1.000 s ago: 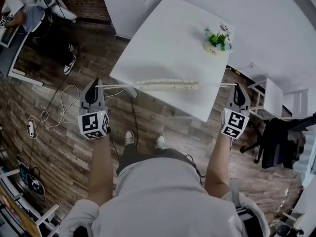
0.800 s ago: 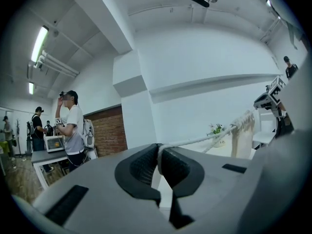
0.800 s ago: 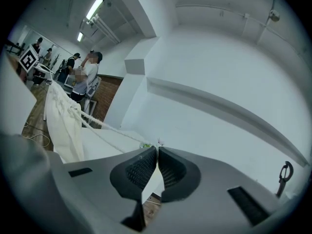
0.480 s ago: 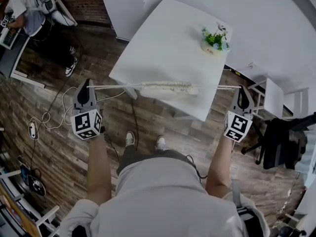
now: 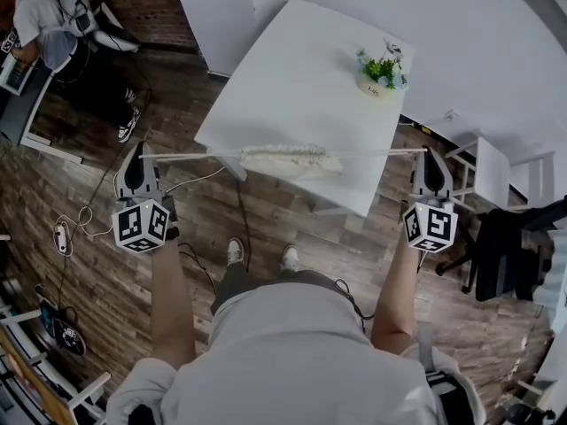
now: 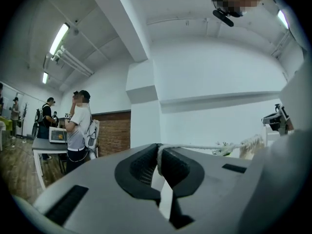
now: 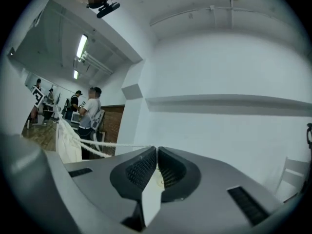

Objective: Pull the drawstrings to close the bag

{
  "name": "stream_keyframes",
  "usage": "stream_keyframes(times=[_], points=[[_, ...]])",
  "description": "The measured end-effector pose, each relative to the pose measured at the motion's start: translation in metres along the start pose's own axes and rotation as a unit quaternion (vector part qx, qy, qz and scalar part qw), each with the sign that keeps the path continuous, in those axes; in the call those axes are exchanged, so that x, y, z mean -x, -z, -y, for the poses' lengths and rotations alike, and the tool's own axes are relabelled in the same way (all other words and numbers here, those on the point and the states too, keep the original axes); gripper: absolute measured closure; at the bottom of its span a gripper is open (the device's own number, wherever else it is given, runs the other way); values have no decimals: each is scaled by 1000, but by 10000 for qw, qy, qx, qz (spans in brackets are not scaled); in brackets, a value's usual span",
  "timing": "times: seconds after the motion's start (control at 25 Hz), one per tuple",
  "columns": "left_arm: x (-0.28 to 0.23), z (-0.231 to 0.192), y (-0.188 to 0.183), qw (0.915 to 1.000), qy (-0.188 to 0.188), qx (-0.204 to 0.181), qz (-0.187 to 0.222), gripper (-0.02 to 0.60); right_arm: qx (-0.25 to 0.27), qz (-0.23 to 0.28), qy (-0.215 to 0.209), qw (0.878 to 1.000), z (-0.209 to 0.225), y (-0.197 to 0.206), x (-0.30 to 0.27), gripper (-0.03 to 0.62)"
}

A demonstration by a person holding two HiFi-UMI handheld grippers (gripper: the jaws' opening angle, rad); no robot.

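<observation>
Your left gripper [image 6: 159, 152] fills lower frame, jaws pressed together on white drawstring [image 6: 195, 146]. Cord loops over jaw tips at centre, runs taut toward right. Cord meets bunched cream bag [image 6: 251, 144] at centre right, fabric gathered. Person [image 6: 79, 126] in white top stands at left, beside desk [image 6: 46, 144]. Brick wall [image 6: 113, 130] behind. Ceiling light [image 6: 58, 38] glows upper left. White pillar [image 6: 141, 106] rises at centre.

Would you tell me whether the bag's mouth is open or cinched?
Largely cinched: the bag top is bunched into tight ruffles, with drawstrings taut to both sides.
</observation>
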State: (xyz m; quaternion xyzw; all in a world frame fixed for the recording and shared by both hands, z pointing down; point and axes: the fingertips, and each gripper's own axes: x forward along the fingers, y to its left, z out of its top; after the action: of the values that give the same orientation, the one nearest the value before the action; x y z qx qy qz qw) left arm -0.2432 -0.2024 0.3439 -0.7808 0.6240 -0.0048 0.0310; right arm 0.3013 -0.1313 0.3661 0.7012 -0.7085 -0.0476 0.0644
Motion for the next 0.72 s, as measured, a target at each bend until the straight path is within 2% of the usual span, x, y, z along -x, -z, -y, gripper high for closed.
stream_keyframes(times=[0.16,0.32,0.4,0.52,0.72], points=[[-1,5,-9,9998,99,66,131,565,-47,64,-287,9996,-16,-11,-3,552],[0,9,-20,9995,177,31,260,565,-594,257,-786,9948,-28,-17,-4,551],[2,11,-22,9994,210,11,287,565,-788,268,-881,9926,-31,-15,-5,551],[6,9,-22,9993,192,13,311,565,-738,267,-774,9939,-31,-14,-4,553],[13,0,-14,9997,67,-29,212,565,-451,149,-321,9984,-14,-12,1,557]])
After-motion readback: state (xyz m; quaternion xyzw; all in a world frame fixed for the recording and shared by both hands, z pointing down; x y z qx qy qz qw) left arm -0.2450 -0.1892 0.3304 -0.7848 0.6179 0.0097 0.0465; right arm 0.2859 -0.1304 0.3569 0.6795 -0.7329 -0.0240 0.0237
